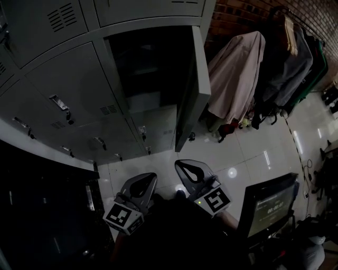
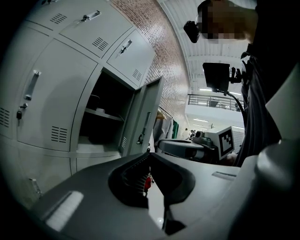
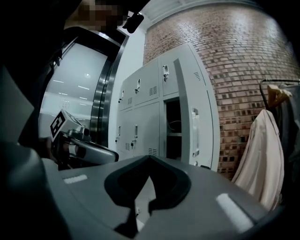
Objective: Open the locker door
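A grey locker bank (image 1: 68, 79) fills the left of the head view. One compartment (image 1: 148, 68) stands open and dark, with its door (image 1: 193, 89) swung out edge-on towards me. My left gripper (image 1: 143, 182) and right gripper (image 1: 189, 170) hang low over the tiled floor, both well short of the door, shut and holding nothing. In the left gripper view the left gripper (image 2: 149, 155) has the open door (image 2: 145, 122) beyond it, with shelves inside the compartment. The right gripper (image 3: 150, 158) faces the door (image 3: 185, 112), which shows its handle (image 3: 194, 133).
Closed lockers with handles (image 1: 59, 103) surround the open one. Shirts and jackets (image 1: 237, 74) hang on a rack against the brick wall (image 1: 232, 16) at right. A monitor on a stand (image 1: 272, 203) sits at the lower right. White tiled floor (image 1: 248, 153) lies between.
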The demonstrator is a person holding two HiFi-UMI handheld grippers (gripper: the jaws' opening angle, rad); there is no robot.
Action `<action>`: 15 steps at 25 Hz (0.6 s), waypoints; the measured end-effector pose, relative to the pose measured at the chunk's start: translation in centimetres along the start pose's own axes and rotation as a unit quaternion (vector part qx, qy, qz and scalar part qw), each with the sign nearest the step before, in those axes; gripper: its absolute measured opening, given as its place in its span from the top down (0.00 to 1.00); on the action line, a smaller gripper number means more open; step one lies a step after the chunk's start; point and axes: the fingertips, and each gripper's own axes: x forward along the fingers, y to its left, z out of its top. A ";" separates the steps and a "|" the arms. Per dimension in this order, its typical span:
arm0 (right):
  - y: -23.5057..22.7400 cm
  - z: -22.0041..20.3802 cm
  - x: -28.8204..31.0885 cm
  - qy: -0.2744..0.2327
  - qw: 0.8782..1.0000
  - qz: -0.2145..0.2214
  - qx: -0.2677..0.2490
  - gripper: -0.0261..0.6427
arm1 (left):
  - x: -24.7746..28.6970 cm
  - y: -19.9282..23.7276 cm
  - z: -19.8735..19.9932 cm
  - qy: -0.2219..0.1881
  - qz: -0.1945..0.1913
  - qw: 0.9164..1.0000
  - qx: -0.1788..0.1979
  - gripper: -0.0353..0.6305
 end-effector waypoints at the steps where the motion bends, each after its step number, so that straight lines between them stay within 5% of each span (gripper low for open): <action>1: 0.1 0.1 0.0 -0.001 1.000 0.001 0.001 0.96 | 0.1 -0.1 0.0 0.001 -0.002 1.000 0.001 0.92; 15: -0.8 0.8 0.1 -0.002 1.000 0.000 -0.015 0.96 | 0.2 -0.7 -0.4 0.007 -0.001 1.000 -0.005 0.92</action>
